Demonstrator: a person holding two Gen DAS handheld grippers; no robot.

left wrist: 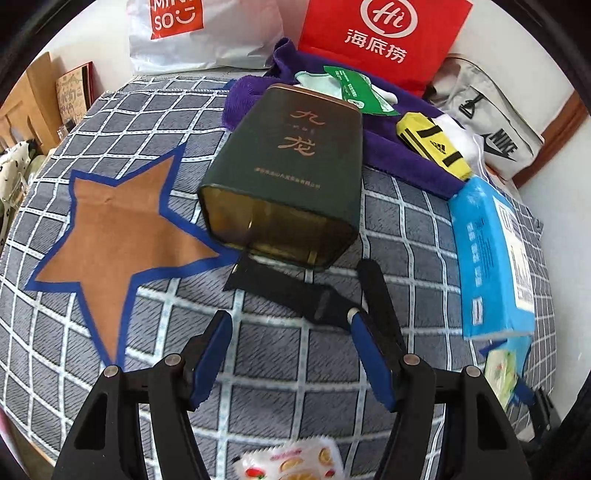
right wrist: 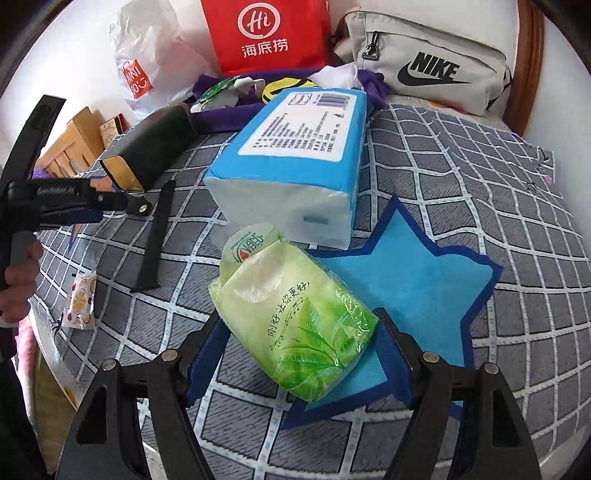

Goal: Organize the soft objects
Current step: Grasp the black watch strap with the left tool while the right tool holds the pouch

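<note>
My right gripper is shut on a green tissue pack, held over the edge of a blue star mat. A large blue tissue pack lies just beyond it. My left gripper is open and empty above the checked bedspread, near a black strap and a dark green tin lying on its side. A brown star mat lies to its left. A purple towel with a yellow sock lies behind.
A red Haidilao bag, a white Miniso bag and a grey Nike bag stand against the wall. A small fruit-print packet lies near the bed's left edge. Cardboard boxes stand beyond the left edge.
</note>
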